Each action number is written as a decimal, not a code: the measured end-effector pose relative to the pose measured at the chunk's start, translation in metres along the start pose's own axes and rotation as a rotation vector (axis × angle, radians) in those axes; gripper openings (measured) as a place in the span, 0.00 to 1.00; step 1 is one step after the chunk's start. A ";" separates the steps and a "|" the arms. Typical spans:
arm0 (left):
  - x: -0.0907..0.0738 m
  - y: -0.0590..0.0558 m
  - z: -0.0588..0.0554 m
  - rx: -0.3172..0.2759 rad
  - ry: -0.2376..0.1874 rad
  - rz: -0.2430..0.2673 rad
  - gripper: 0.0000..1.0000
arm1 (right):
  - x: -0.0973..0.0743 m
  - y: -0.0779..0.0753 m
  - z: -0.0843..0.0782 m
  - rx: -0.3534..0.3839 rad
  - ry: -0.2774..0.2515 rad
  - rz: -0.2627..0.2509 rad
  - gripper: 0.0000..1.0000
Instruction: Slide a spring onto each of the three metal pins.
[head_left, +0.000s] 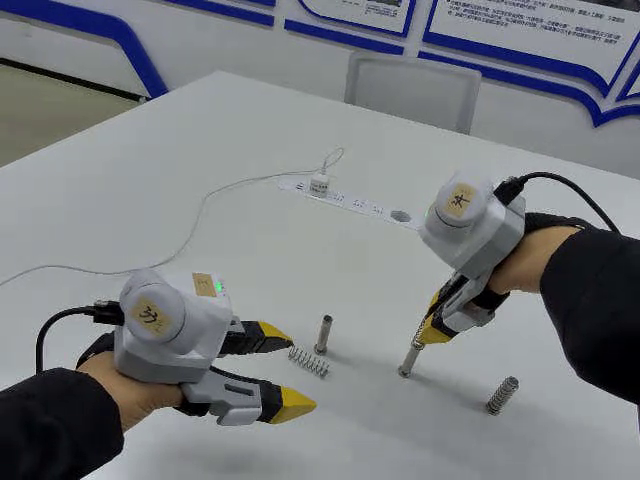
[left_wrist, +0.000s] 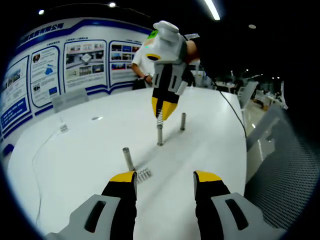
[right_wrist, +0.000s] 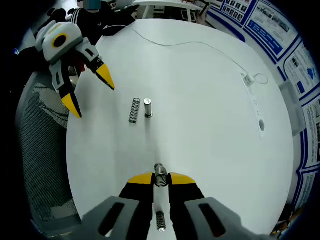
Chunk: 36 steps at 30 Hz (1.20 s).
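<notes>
1. The left gripper (head_left: 282, 368) hovers low over the table, its jaws spread wide with nothing between them.
2. Just ahead of it a loose spring (head_left: 309, 361) lies on its side near the foot of a bare pin (head_left: 324, 334), which stands upright. The spring looks light, thin and bouncy, and a hard pinch would likely make it roll or shoot out. A gentle grip across the coils near one end seems best, leaving the bore free.
3. The right gripper (head_left: 432, 333) is closed on a second spring (right_wrist: 160, 176), whose lower end sits at the top of the middle pin (head_left: 409, 358).
4. The third pin (head_left: 502, 395), well apart to the right, already wears a spring.
5. The white table (head_left: 150, 180) looks smooth and probably slippery. A paper strip (head_left: 350, 200) lies further back, with a chair (head_left: 412, 88) and blue-trimmed wall posters beyond.
</notes>
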<state>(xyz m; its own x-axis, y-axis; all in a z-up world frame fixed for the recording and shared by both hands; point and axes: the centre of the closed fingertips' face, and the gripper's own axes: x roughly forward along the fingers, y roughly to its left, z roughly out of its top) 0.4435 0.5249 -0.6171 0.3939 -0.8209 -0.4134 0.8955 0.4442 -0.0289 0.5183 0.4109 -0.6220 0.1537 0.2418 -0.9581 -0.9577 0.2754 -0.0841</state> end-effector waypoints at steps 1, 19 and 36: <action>0.000 0.000 0.000 0.000 0.000 0.001 0.47 | 0.002 0.000 0.000 -0.001 0.005 0.000 0.12; -0.001 0.002 -0.001 -0.012 0.000 0.009 0.47 | 0.034 0.001 -0.007 0.025 0.063 0.002 0.12; -0.001 0.003 -0.002 -0.016 0.001 0.016 0.47 | 0.045 0.005 -0.016 0.035 0.097 0.021 0.14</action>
<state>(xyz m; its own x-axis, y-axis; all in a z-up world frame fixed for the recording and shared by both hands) 0.4457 0.5277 -0.6183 0.4081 -0.8132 -0.4149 0.8856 0.4631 -0.0365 0.5164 0.4084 -0.6696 0.1078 0.1572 -0.9817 -0.9512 0.3035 -0.0558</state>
